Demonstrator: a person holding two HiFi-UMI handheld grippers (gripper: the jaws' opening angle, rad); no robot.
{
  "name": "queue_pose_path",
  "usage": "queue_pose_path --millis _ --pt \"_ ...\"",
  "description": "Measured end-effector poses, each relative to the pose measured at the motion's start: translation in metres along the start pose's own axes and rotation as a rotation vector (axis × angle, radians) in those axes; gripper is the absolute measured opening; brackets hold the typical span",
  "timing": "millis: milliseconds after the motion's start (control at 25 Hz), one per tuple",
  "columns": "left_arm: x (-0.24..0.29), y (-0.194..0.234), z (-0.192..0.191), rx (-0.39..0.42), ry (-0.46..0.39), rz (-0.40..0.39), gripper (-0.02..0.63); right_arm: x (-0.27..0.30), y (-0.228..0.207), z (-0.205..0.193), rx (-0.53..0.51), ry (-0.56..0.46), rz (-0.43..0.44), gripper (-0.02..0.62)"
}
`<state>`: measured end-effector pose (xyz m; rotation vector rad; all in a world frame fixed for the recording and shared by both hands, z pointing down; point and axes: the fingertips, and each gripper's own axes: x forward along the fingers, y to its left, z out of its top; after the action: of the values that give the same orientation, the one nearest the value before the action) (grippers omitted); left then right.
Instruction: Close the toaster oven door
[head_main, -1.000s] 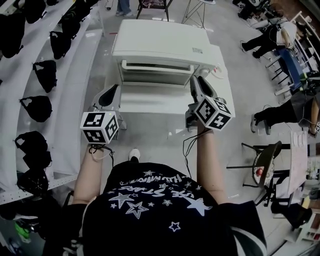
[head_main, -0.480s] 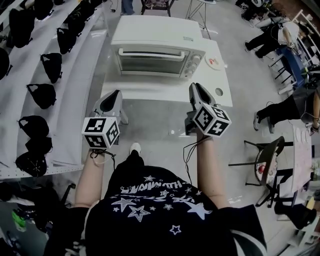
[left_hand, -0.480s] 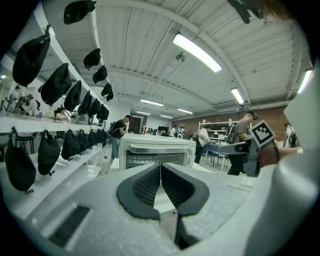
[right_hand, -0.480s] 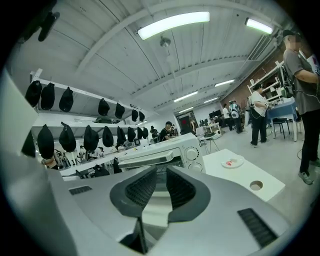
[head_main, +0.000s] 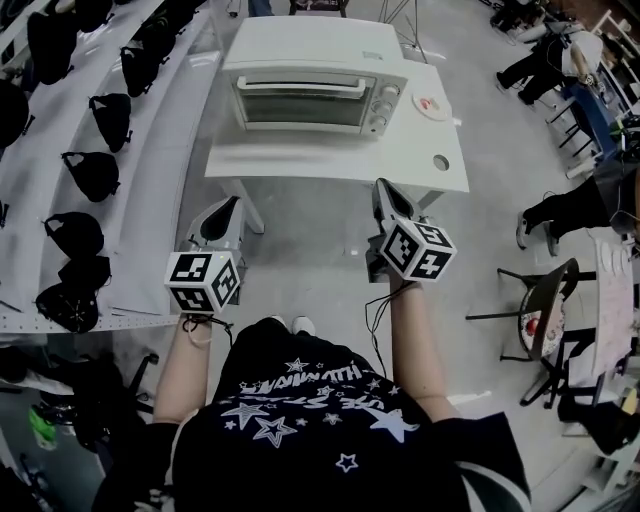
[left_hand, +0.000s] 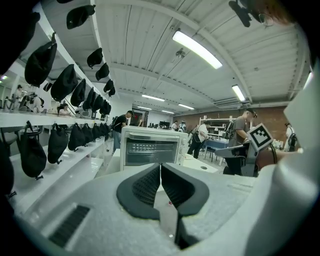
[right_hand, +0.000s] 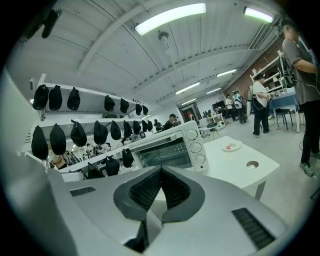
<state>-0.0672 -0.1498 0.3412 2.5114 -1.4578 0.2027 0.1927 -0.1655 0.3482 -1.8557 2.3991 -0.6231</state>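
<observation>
The white toaster oven (head_main: 315, 85) stands at the back of a white table (head_main: 330, 165) with its glass door shut and the handle along the top. It also shows ahead in the left gripper view (left_hand: 150, 147) and the right gripper view (right_hand: 172, 147). My left gripper (head_main: 235, 200) hovers over the floor short of the table's front left corner, shut on nothing (left_hand: 160, 165). My right gripper (head_main: 381, 186) hangs just before the table's front edge. Its jaws have just been closing and now meet with nothing between them (right_hand: 160, 169).
A small plate (head_main: 432, 105) and a round hole (head_main: 441, 162) mark the table's right side. White shelves with several black bags (head_main: 95, 170) run along the left. A chair (head_main: 530, 300) and seated people are at the right.
Both grippers have drawn back from the table toward the person, who has stepped away. The oven now lies farther off, its door shut throughout.
</observation>
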Motion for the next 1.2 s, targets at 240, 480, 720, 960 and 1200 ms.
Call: queue_pose_path --millis 240,480,720,960,1200 --pt "-0.012 -0.004 -0.015 -0.019 0.017 -0.02 0.023 -0.014 0.013 -0.022 -0.003 0.026 0.006 0.003" --pt "-0.051 -0.004 -0.027 -0.043 0.023 -0.029 0.023 -0.038 0.04 -0.041 -0.017 0.053 -0.005 0.003" --pt "-0.106 0.0 -0.046 -0.068 0.03 -0.025 0.023 -0.074 0.078 -0.059 -0.034 0.06 -0.001 0.003" --pt "-0.154 -0.008 -0.066 -0.075 0.038 -0.037 0.023 -0.117 0.107 -0.08 -0.046 0.06 0.001 0.003" --pt "-0.194 -0.022 -0.082 -0.076 0.041 -0.058 0.023 -0.158 0.128 -0.097 -0.063 0.052 -0.001 0.003"
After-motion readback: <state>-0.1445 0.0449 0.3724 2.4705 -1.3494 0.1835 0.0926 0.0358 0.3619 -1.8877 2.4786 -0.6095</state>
